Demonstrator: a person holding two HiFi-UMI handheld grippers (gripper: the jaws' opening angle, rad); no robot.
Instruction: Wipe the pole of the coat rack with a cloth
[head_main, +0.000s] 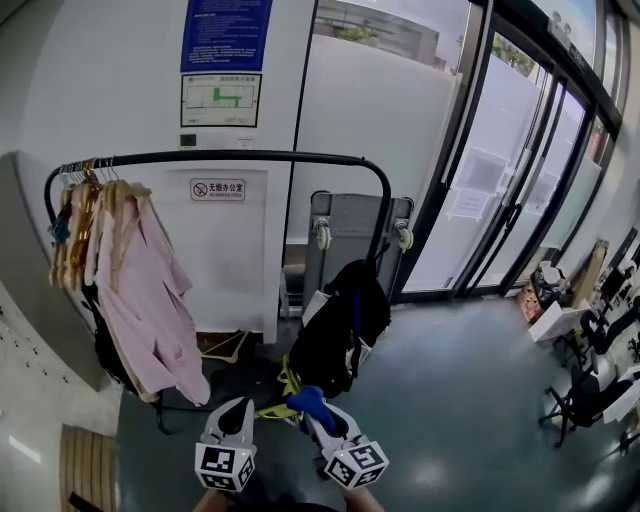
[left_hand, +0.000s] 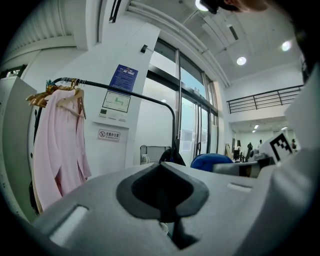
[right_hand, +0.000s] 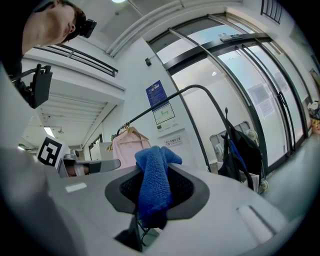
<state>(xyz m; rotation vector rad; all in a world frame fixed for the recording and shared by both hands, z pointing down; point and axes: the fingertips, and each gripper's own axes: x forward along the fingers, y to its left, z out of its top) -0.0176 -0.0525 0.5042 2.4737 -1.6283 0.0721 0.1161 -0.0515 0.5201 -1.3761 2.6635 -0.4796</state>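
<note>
Two grippers are low in the head view, side by side and close to the person's body. The right gripper (right_hand: 156, 172) is clamped on a blue cloth (right_hand: 152, 185). The cloth is folded over the jaw tips so that a thick pad sticks out in front. I judge it is held this way so that the cloth, not the plastic, meets the metal. The left gripper (left_hand: 162, 170) has its jaws pressed together with nothing between them; it seems only to wait, perhaps free to steady the rack.

Both point toward the coat rack (head_main: 150, 158), which is well apart from them, so the wiping is not yet begun. Its pole (head_main: 270, 155) is black: a horizontal bar on top that bends down into an upright part (head_main: 384, 215) at the right. Pink clothes (head_main: 140, 290) on wooden hangers are crowded at the left end, which leaves most of the bar bare for the cloth.

A black bag or jacket (head_main: 340, 325) hangs on the right upright and covers its lower part. If it is a bag, what is inside cannot be seen. Behind the rack a grey folded trolley (head_main: 350, 235) stands at the wall, and no other container shows
</note>
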